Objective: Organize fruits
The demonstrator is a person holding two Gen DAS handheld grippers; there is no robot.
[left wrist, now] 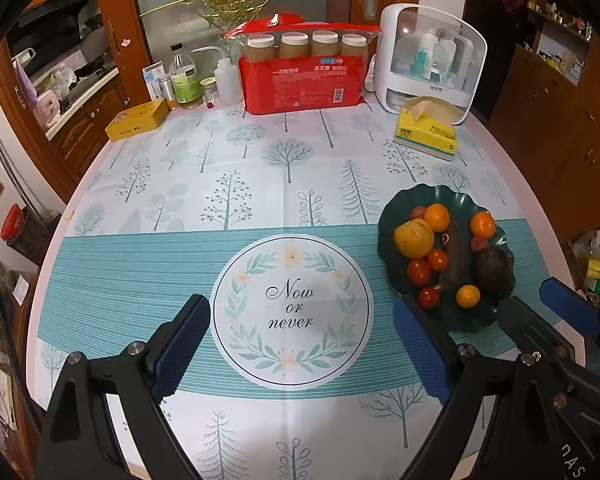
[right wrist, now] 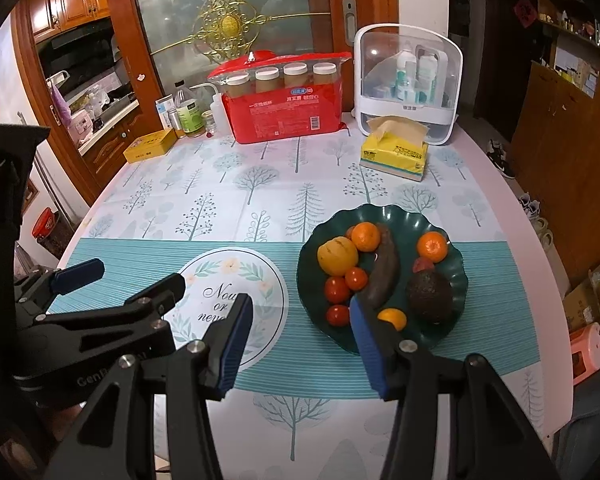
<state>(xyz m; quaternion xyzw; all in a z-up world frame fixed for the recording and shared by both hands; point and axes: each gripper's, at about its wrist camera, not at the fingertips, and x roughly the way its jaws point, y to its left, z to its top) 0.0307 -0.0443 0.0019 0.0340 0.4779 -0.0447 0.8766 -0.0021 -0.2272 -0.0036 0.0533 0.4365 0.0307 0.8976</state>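
A dark green scalloped plate [left wrist: 396,206] [right wrist: 384,214] on the table holds several fruits: a yellow fruit [left wrist: 413,238] [right wrist: 337,255], oranges [left wrist: 482,225] [right wrist: 432,246], red tomatoes [left wrist: 419,272] [right wrist: 337,289], a long brown fruit [right wrist: 383,276] and a dark avocado [left wrist: 493,272] [right wrist: 429,295]. My left gripper [left wrist: 300,344] is open and empty above the round "Now or never" print, left of the plate. My right gripper [right wrist: 298,340] is open and empty just in front of the plate's near left rim. It also shows in the left wrist view [left wrist: 556,312].
At the table's back stand a red pack of paper cups [left wrist: 302,80], a white storage box [left wrist: 432,56], a yellow tissue pack [left wrist: 428,128], a yellow tin [left wrist: 137,119] and bottles [left wrist: 185,76]. The table edge curves at right, with floor clutter beyond.
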